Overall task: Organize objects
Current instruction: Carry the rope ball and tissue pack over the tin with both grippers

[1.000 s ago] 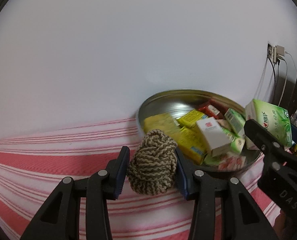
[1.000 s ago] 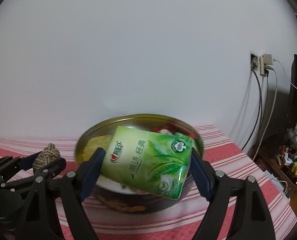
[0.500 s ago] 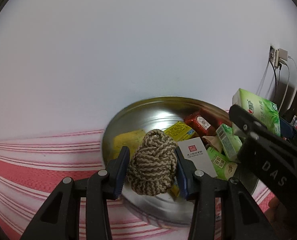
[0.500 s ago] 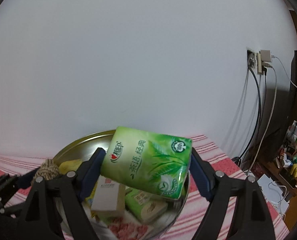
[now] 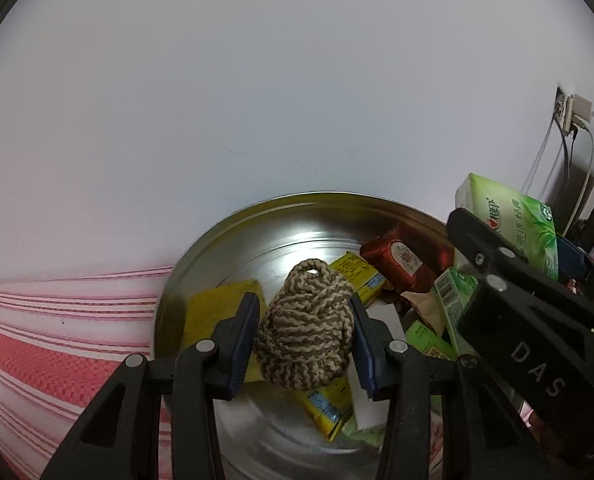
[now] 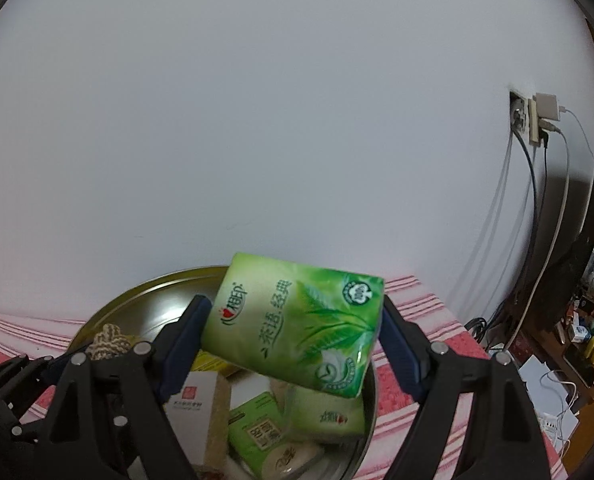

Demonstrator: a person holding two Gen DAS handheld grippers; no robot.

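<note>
My left gripper is shut on a brown-and-beige rope ball and holds it over the round metal basin. The basin holds several small boxes and packets, among them a red packet and a yellow box. My right gripper is shut on a green tissue pack, above the right side of the basin. In the left wrist view the right gripper and its tissue pack show at the right. The rope ball shows at lower left of the right wrist view.
The basin stands on a red-and-white striped cloth against a white wall. A wall socket with plugs and hanging cables is at the right. Beyond the cloth's right edge lies a cluttered floor area.
Both grippers have moved forward from in front of the basin to over it, each carrying its object. The basin now fills the lower part of both views.
</note>
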